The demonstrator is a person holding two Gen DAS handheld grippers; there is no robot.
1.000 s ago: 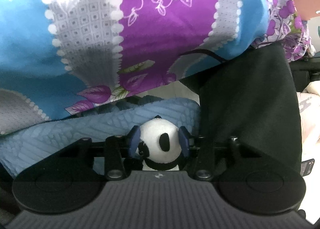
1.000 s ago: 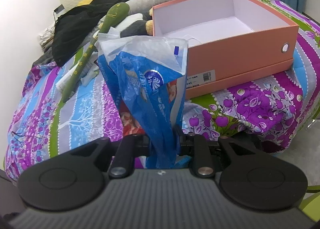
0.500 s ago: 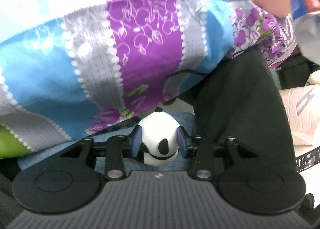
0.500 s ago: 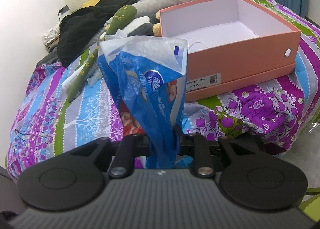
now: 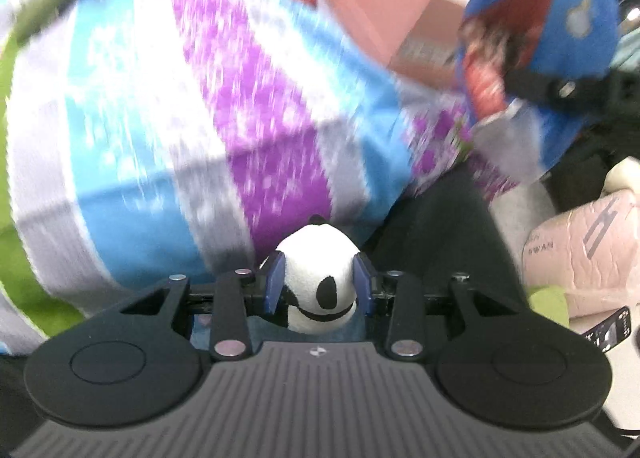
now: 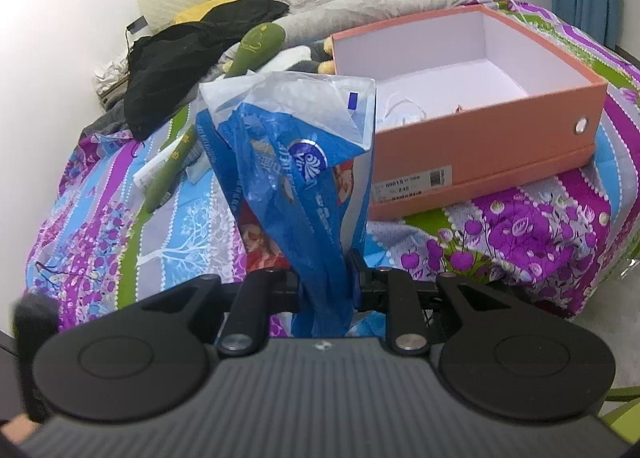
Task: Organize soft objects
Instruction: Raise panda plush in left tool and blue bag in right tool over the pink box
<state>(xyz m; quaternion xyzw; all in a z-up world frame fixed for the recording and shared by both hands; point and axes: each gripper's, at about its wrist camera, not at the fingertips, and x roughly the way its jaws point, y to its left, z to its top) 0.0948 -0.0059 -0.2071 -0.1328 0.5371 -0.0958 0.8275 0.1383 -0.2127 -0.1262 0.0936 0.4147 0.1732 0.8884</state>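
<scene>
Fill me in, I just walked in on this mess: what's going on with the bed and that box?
Someone is tidying soft things off a bed, a gripper in each hand. The left tool is shut on a small panda plush, held in front of the patterned bedspread. The right tool is shut on a crumpled blue plastic bag. An open orange shoebox sits on the bed, nearly empty; neither item is in it yet.

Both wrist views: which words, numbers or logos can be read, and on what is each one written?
"245": white label on the orange box; its other lines and barcode are too small.
"SWAN": pink package, partly cut off.
Round white-and-blue logo on the blue plastic bag: its script is too crumpled to read.
Yellow marks on the green plush: unreadable.
</scene>
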